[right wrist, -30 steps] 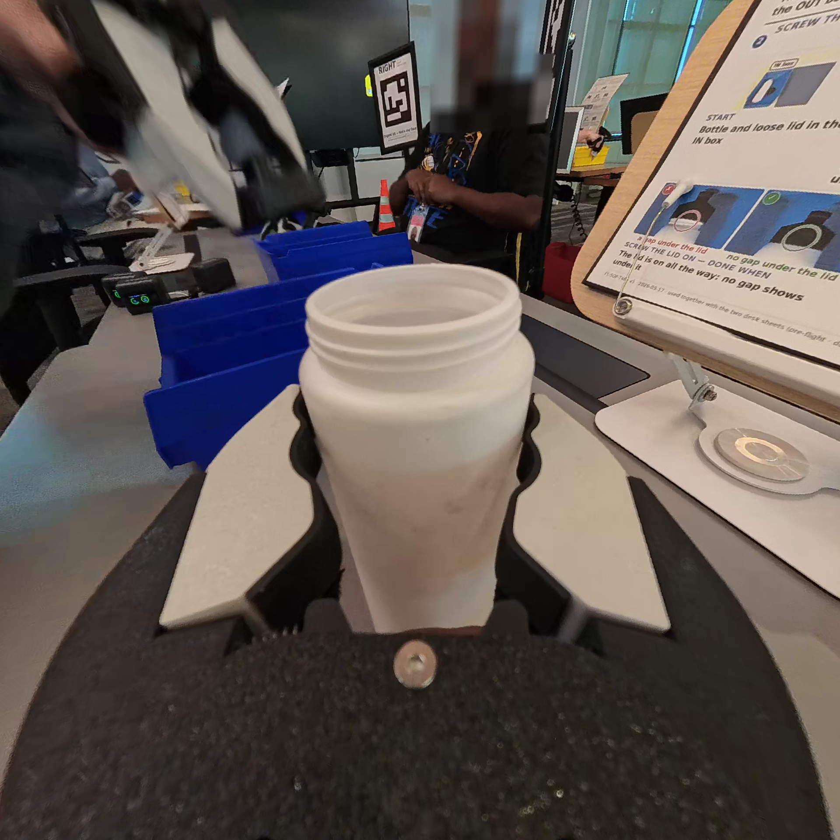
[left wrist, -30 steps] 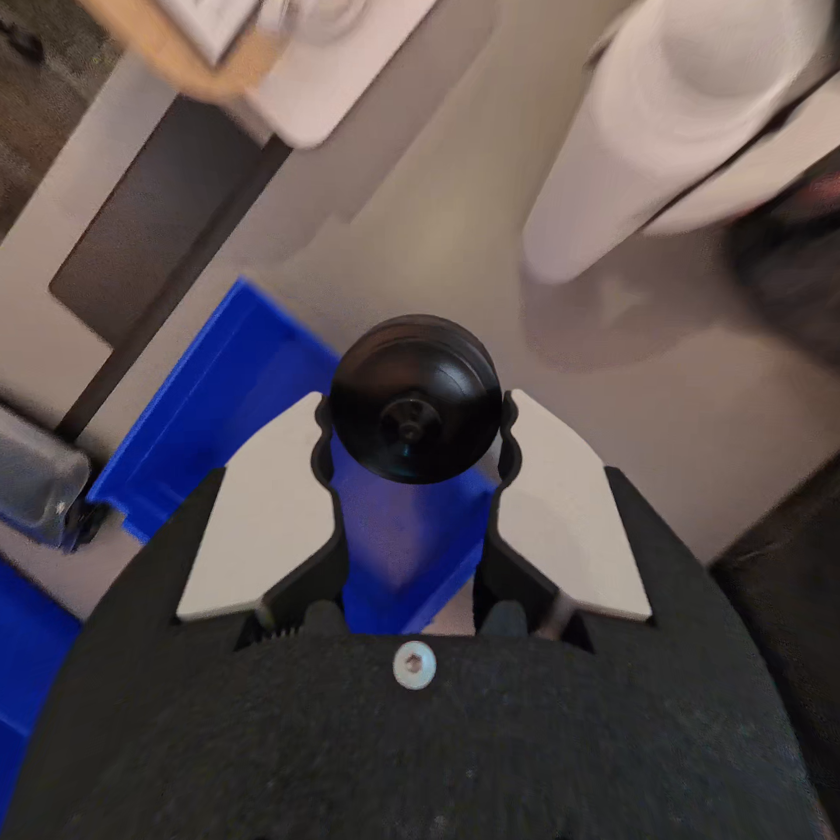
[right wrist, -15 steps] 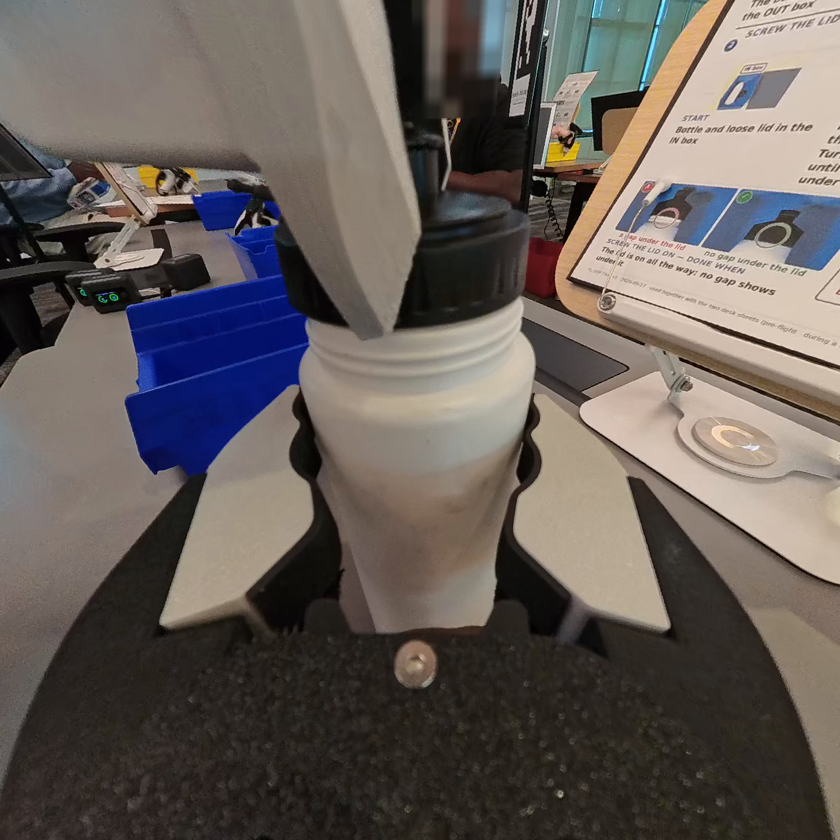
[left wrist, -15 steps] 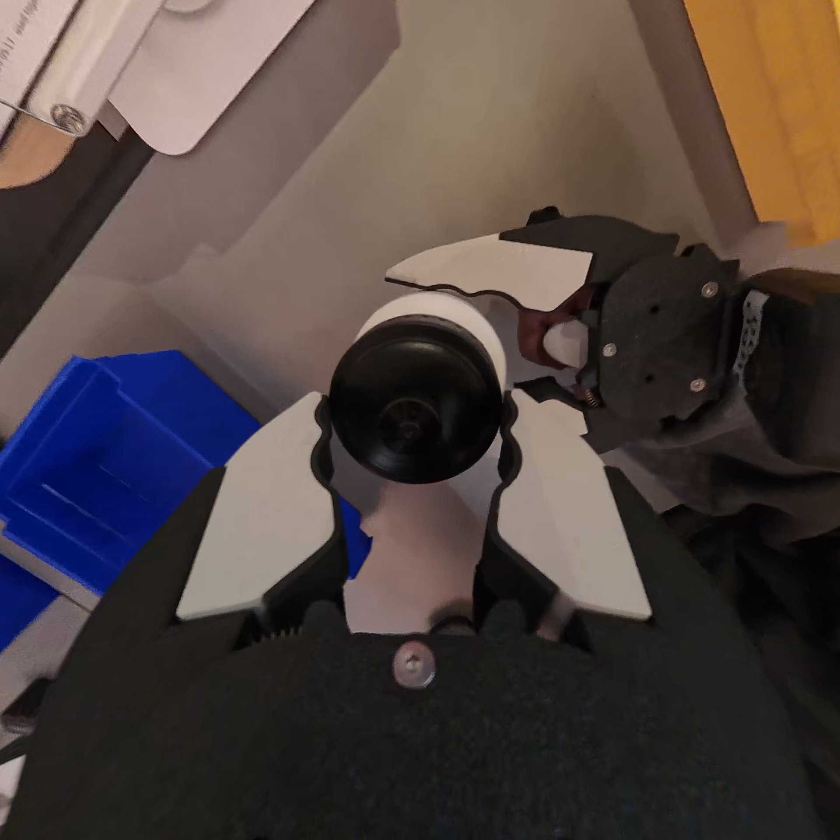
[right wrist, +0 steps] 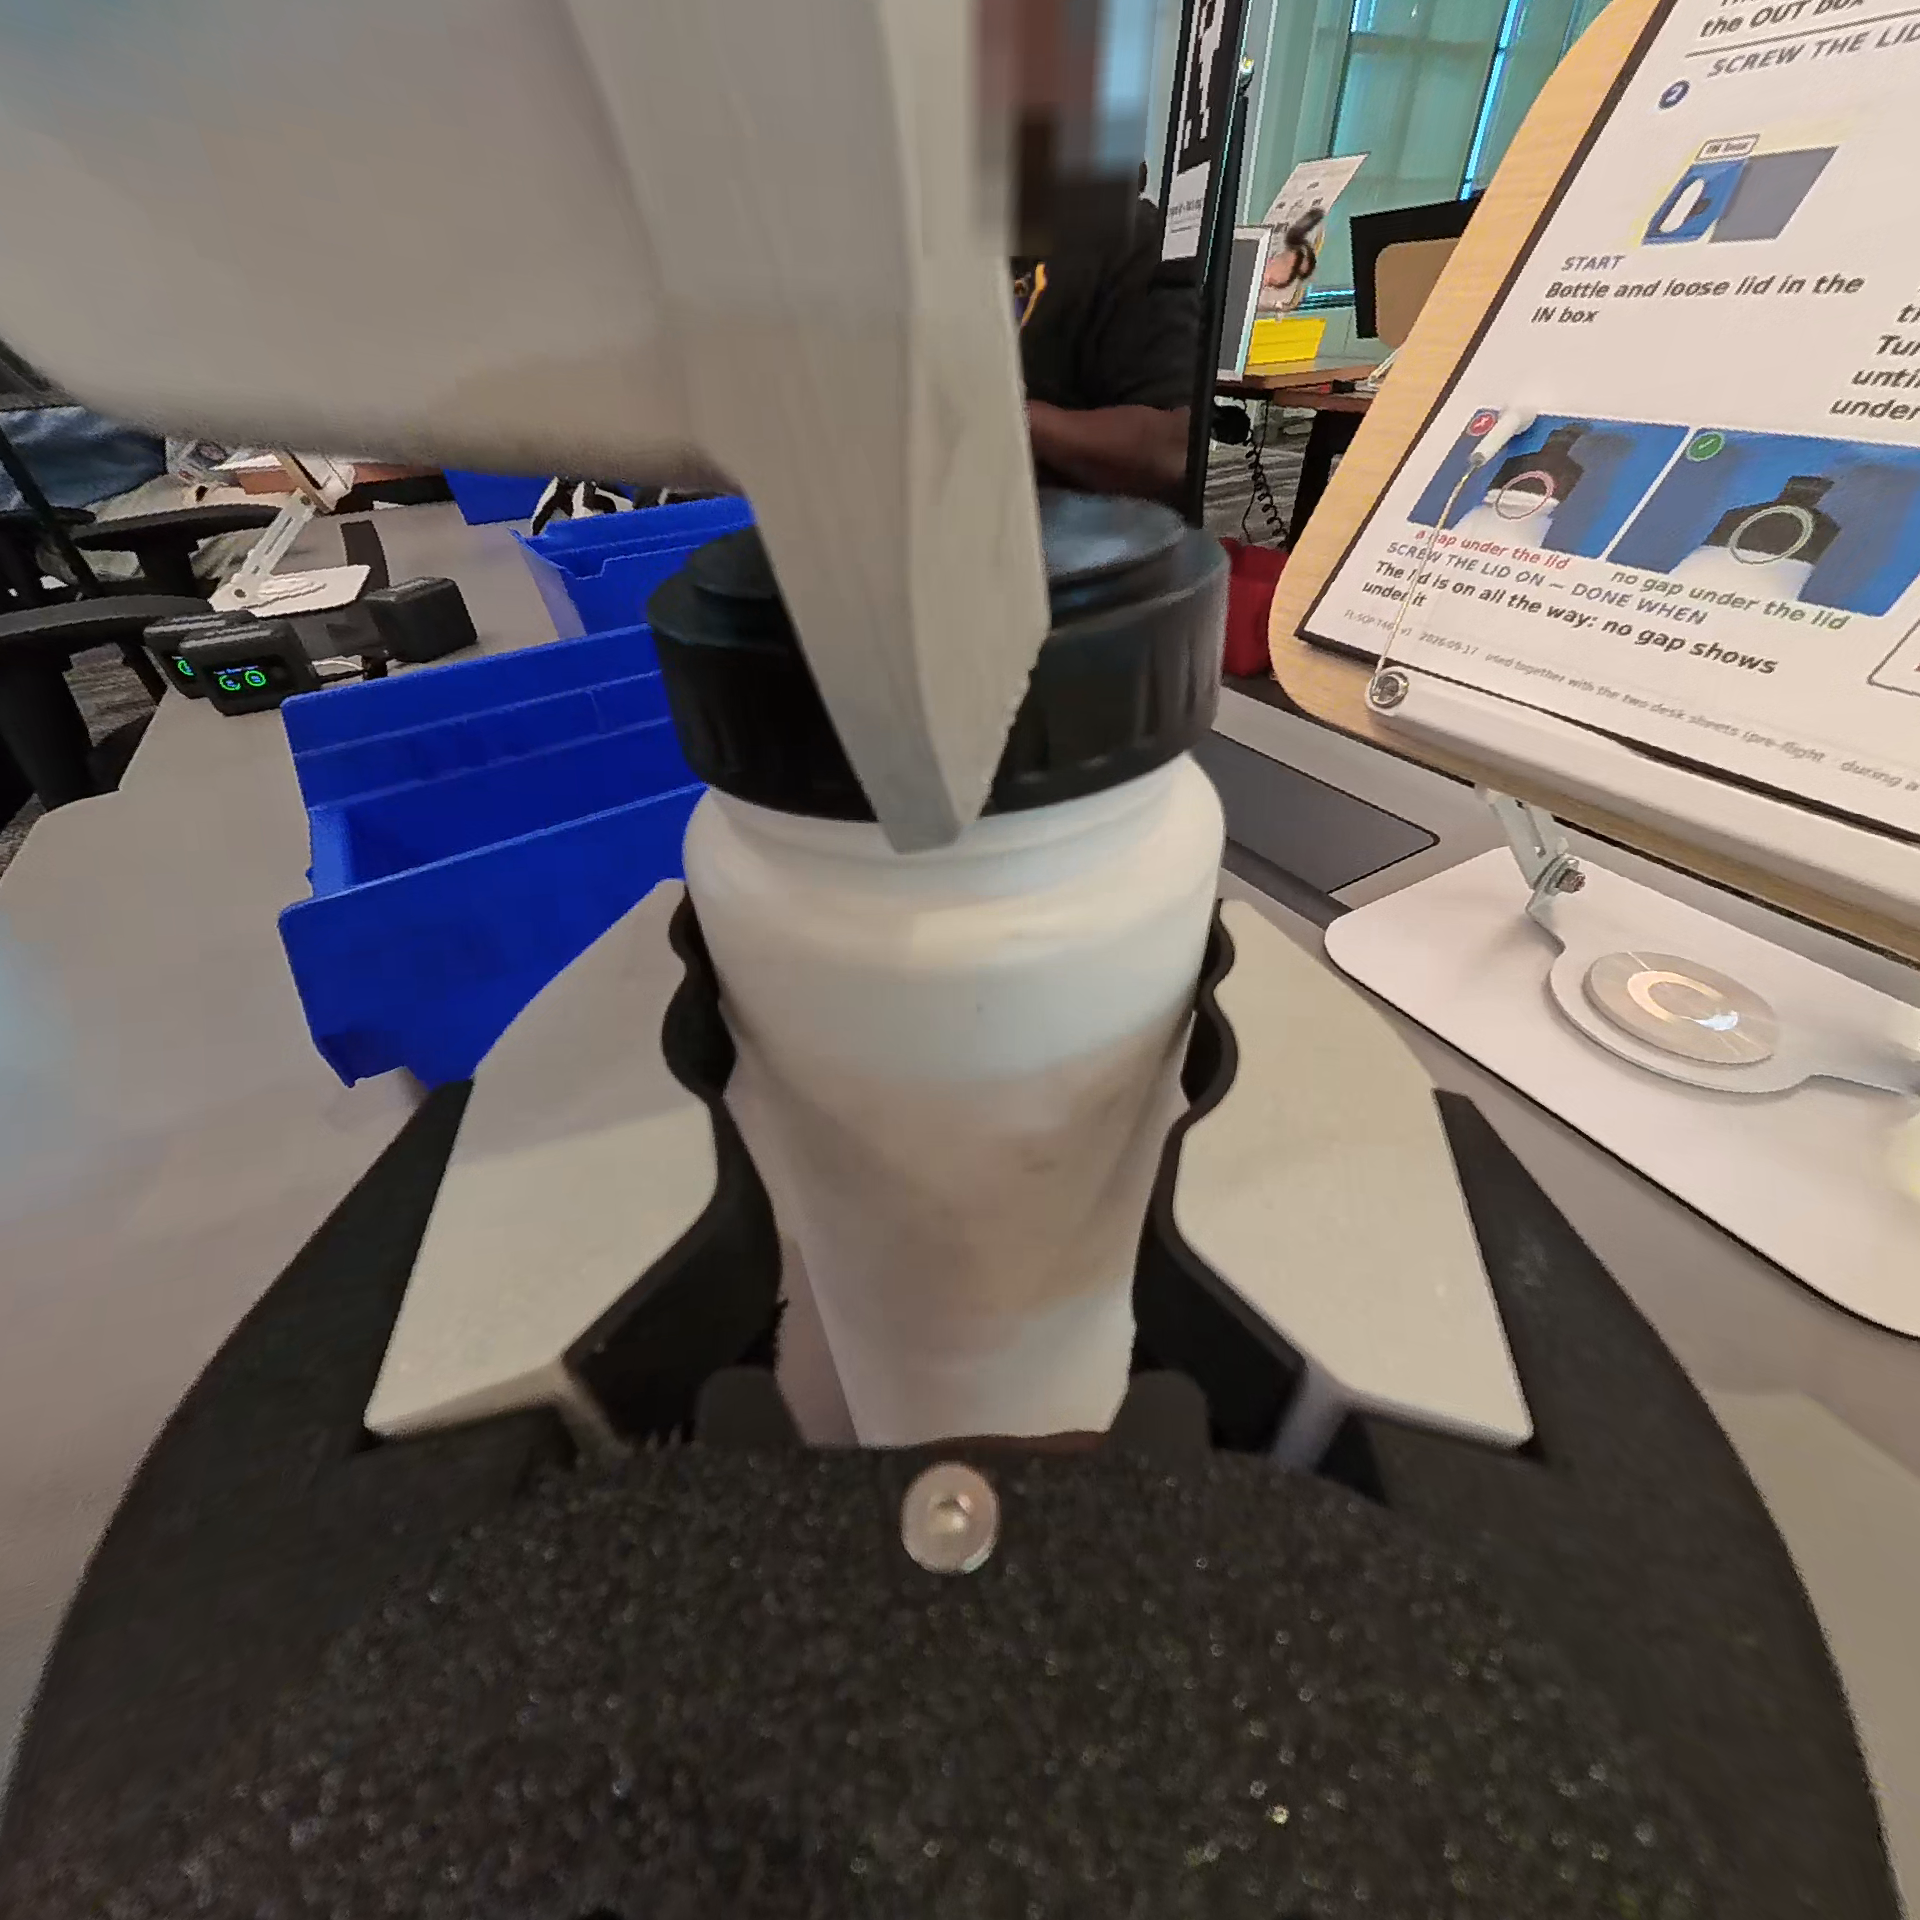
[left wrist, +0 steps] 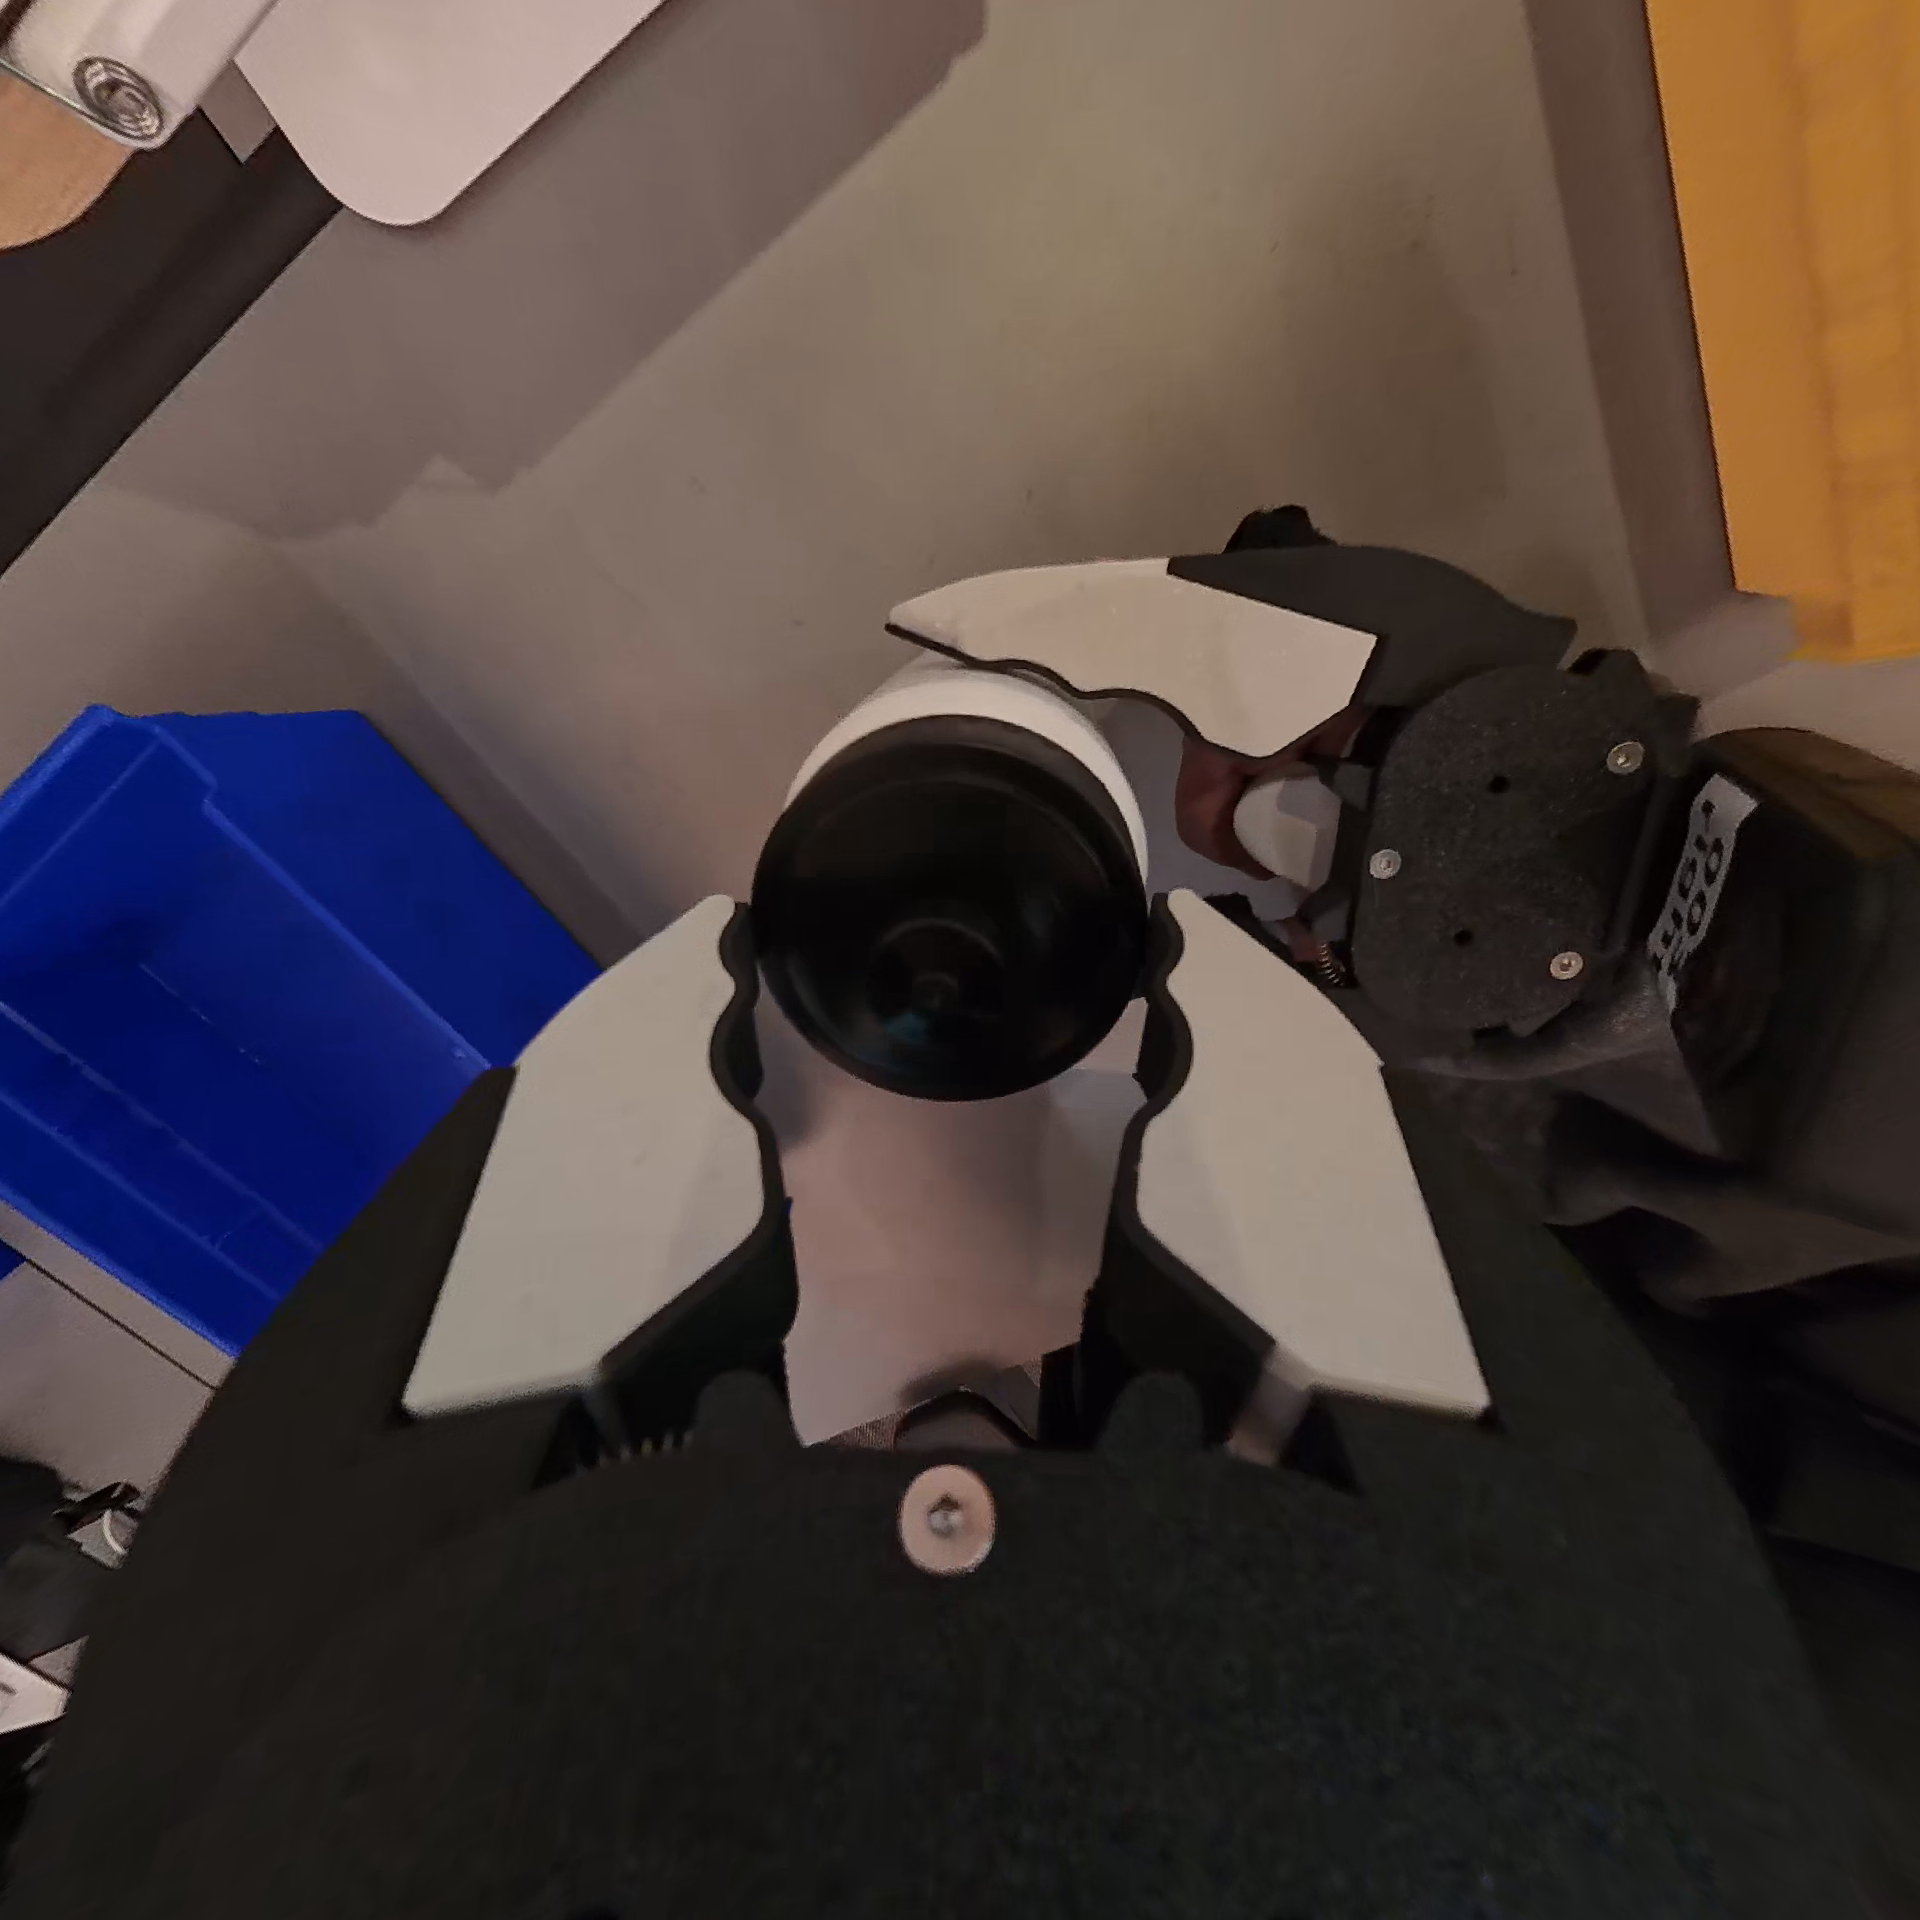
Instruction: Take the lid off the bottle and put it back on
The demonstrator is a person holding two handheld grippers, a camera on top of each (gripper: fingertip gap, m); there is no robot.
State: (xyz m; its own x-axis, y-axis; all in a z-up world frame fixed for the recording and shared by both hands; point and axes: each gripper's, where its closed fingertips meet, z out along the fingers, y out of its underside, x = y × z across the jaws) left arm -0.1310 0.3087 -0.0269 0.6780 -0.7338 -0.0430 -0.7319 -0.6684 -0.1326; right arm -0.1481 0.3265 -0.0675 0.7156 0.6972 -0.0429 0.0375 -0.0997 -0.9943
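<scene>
Right wrist view: our right gripper [right wrist: 951, 1049] fingers clamp the stiff, smooth white bottle [right wrist: 956, 1039] mid-body; left gripper [left wrist: 945, 935] fingers pinch the ribbed black lid [left wrist: 948, 914] rim, seated on its neck.

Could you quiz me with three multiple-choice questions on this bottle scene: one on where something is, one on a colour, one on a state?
1. Where is the black lid?
A. In the blue bin
B. On the mouth of the white bottle
C. Lying on the table

2. What colour are the bins beside the bottle?
A. Blue
B. Red
C. Green

3. What is the right gripper doing?
A. Hanging open and empty
B. Clamping the lid
C. Clamping the bottle's body

Answers:
1 B: the lid sits on top of the bottle, held by the left gripper.
2 A: the bins are plainly blue.
3 C: its fingers press both sides of the white body.
</scene>
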